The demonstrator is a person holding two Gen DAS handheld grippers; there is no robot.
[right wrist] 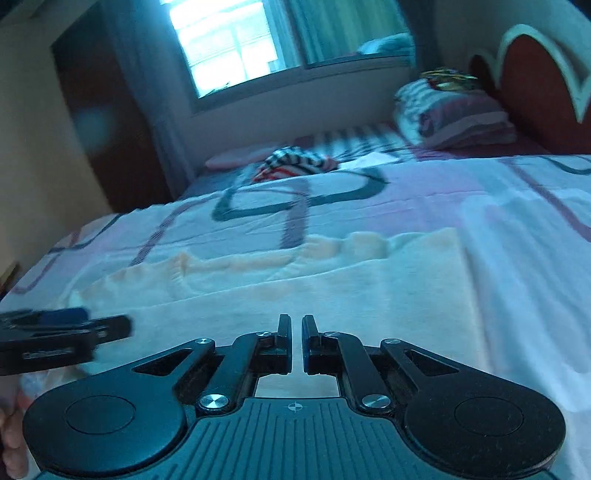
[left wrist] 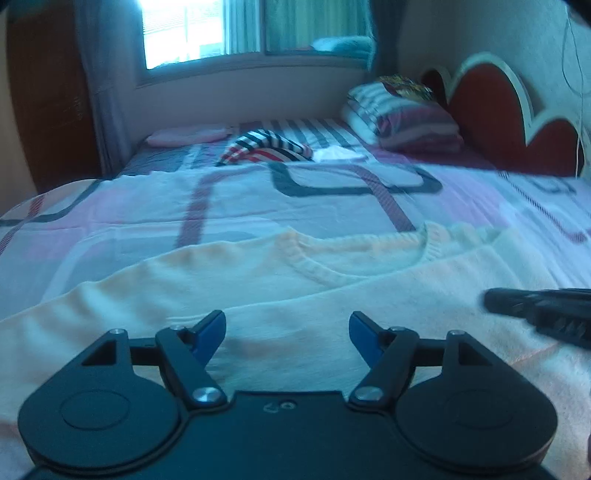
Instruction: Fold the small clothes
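Observation:
A cream knitted sweater [left wrist: 295,295] lies flat on the bed, its round neckline toward the far side; it also shows in the right wrist view [right wrist: 332,288]. My left gripper [left wrist: 287,325] is open and empty, hovering low over the sweater's body. My right gripper [right wrist: 296,332] has its jaws nearly together with a thin gap and nothing between them, just above the sweater. The right gripper shows at the right edge of the left wrist view [left wrist: 539,314], and the left gripper at the left edge of the right wrist view [right wrist: 62,332].
The bed [left wrist: 147,199] has a pink and white patterned cover. A striped garment [left wrist: 266,147] and a white cloth [left wrist: 340,153] lie farther back. Striped pillows [left wrist: 406,118] rest by the red headboard [left wrist: 491,110]. A window [left wrist: 221,29] and a dark wardrobe [left wrist: 48,96] stand beyond.

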